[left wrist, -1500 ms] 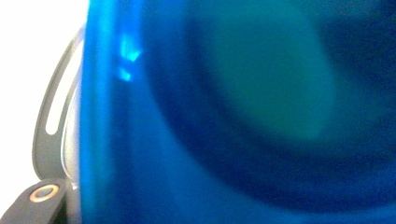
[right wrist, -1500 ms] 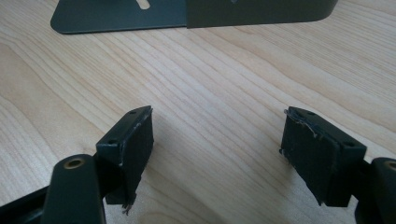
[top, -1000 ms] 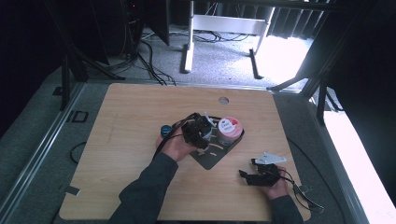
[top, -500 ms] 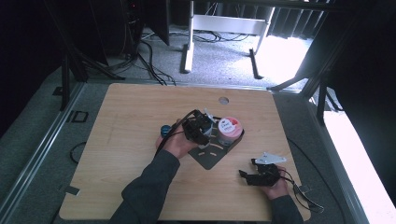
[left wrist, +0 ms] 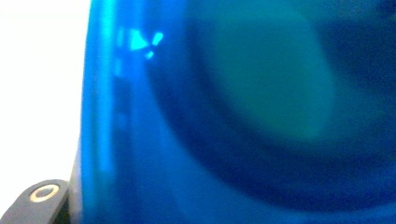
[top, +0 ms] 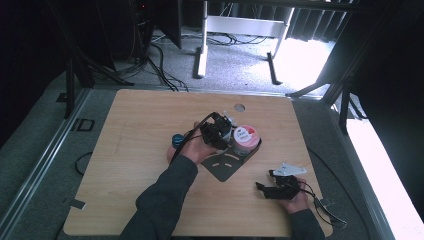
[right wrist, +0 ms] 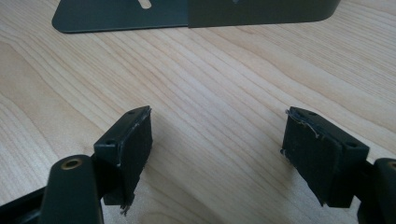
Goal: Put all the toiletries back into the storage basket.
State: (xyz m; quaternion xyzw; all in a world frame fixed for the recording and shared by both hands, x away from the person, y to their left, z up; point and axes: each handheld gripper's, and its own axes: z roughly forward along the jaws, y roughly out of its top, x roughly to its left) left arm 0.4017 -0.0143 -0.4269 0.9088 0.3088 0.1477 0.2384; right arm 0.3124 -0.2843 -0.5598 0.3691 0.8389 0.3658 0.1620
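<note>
Two tongs are at work on the desk (top: 130, 150). The left tongs (top: 220, 132), at the centre of the high view, sit against a pink-lidded tub (top: 246, 140) that stands on a dark metal bookend (top: 225, 167). In the left gripper view a blurred blue thing (left wrist: 243, 121) crowds the lens; what it is I cannot tell, nor whether the pads press on anything, so the state of these tongs stays unsettled. A small blue round object (top: 177, 140) lies on the desk just left of that hand.

The right tongs (right wrist: 217, 149) rest low over bare wood at the lower right of the high view, jaws well apart with nothing between them, the bookend's edge (right wrist: 187, 14) ahead.

The tub looks like light plastic: stiff enough in its wall, though probably smooth and somewhat slippery, and it may flex under a hard squeeze. Judging by its shape, the best hold is across the round wall below the lid, pads on opposite sides, rather than on the lid rim, which could pop or slide.
</note>
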